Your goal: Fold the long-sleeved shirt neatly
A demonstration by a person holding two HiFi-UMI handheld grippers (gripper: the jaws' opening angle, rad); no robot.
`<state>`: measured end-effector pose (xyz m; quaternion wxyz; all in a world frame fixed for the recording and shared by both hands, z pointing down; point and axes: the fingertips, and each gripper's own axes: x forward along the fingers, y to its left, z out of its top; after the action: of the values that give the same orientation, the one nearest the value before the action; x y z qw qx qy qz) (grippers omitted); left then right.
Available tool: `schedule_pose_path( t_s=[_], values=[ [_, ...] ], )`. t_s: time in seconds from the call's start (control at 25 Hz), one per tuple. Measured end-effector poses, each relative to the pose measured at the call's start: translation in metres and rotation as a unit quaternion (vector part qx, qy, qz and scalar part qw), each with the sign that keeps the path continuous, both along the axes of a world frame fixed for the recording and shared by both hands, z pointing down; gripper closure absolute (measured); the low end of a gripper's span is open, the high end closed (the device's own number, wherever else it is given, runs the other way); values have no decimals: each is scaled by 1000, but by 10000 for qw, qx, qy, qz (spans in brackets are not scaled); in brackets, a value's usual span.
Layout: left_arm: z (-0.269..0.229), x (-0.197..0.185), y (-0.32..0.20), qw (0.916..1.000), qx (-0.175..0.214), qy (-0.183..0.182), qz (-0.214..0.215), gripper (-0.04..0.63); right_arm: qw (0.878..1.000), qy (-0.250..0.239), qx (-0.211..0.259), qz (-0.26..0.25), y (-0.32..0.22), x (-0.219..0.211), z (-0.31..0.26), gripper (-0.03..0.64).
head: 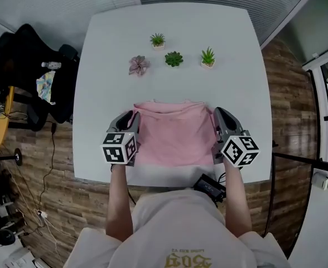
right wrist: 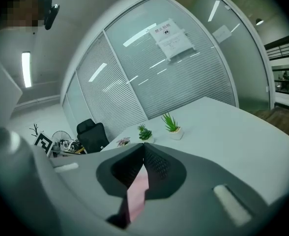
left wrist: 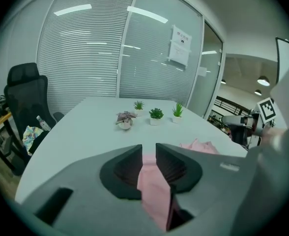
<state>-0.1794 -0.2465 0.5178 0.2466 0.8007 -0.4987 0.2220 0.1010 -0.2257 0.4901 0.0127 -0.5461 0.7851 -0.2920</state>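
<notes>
Pink cloth is pinched at both sides: the shirt (head: 172, 134) is spread between the left gripper (head: 133, 115) and the right gripper (head: 216, 112). Its longer side is run from hand to hand, so neither hand is nearer. The left fingers (left wrist: 127, 168) are set narrow on a fold of it, seemingly gripped, though the pressure is hard to judge. The right fingers (right wrist: 159, 166) are closed tight on a thin strip. The shirt is laid at the near edge of the white tabletop (head: 114, 54), with small potted plants (head: 174, 58) well beyond. An office chair (head: 24, 54) is seen left, and blinds behind glass.
</notes>
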Motion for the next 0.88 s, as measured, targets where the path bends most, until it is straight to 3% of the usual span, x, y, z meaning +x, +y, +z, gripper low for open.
schedule_pose_path(
  t_s=[0.2,0.36,0.56,0.88],
  values=[
    [-35,12,20,9981,404,423,184,583,9998,-26,186,69,26,-10,-23,606],
    [-48,17,35,9968,482,469,442,586,9992,56,363,184,46,-21,-41,606],
    [-70,19,63,9922,527,933,630,586,9978,341,499,287,80,-42,-60,606],
    [-97,14,96,9886,862,866,883,587,9941,596,727,535,123,-63,-85,606]
  ],
)
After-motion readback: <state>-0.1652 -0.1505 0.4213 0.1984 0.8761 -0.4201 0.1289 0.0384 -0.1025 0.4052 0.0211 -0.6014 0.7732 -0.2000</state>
